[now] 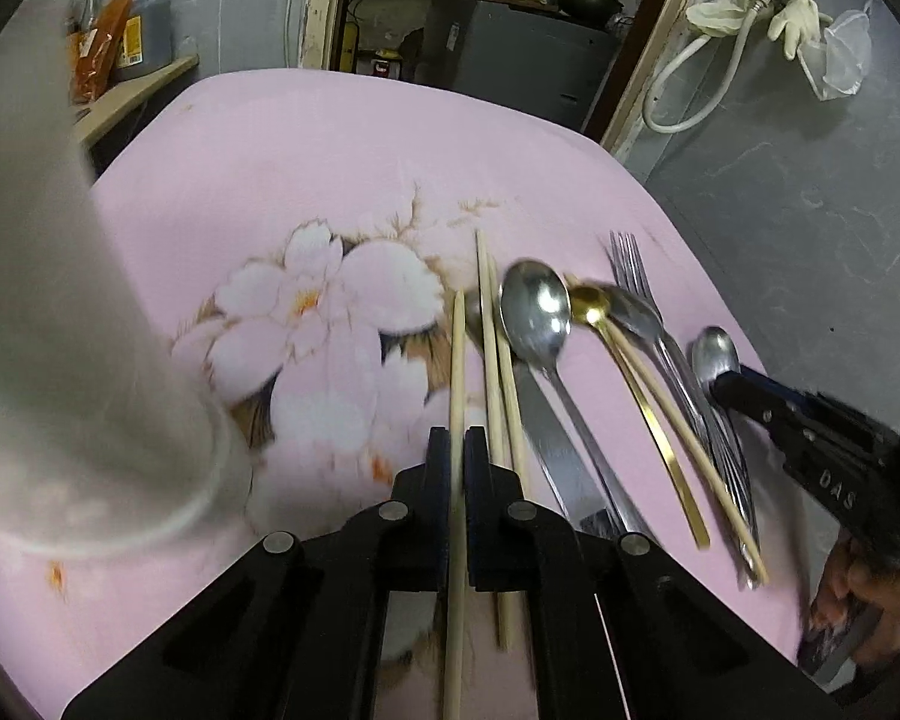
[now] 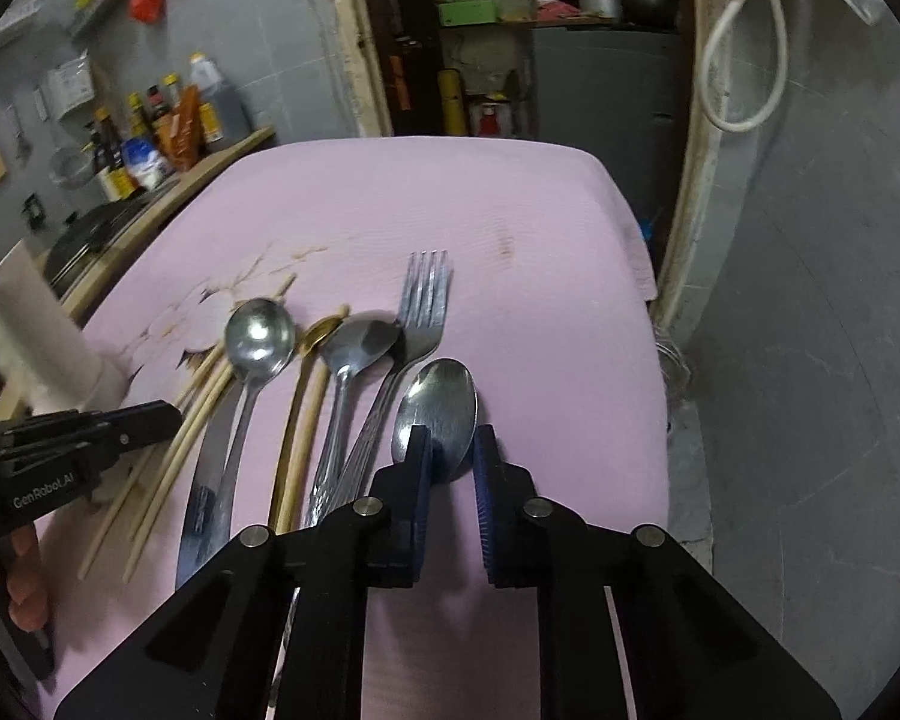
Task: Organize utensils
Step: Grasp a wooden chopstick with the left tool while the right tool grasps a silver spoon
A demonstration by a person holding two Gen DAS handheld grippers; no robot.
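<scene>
A kitchen with grey walls; a shelf at the left carries bottles [image 2: 150, 138], and a doorway behind shows a grey cabinet [image 2: 606, 84]. A white hose [image 1: 690, 84] and gloves [image 1: 744, 3] hang on the right wall. The surface [image 2: 510, 222] is covered with a pink cloth bearing a flower print [image 1: 324, 312].

Utensils lie in a loose row on the cloth, handles toward the cameras. From left to right in the left wrist view: chopsticks [image 1: 491, 336], a knife [image 1: 555, 450], a large spoon [image 1: 536, 306], a gold spoon [image 1: 591, 302], a further chopstick [image 1: 690, 432] lying across it, a third spoon [image 1: 639, 312], a fork [image 1: 627, 267] and a small spoon [image 2: 435, 408] at the far right. Several of these touch or overlap. A white cylinder [image 1: 54, 300], blurred, stands at the left of the cloth, close to the left camera.

The left tool [image 1: 456, 450] is closed on a single chopstick [image 1: 457, 396], which runs between its pads and on toward the camera; the stick sits just beside the other chopsticks.

The right tool [image 2: 453, 450] has its pads either side of the small spoon's bowl, at its near end. The left pad overlaps the bowl's edge; the right pad appears just clear of it. Whether the spoon is gripped cannot be told. A hand [image 1: 858, 600] holds this tool.
</scene>
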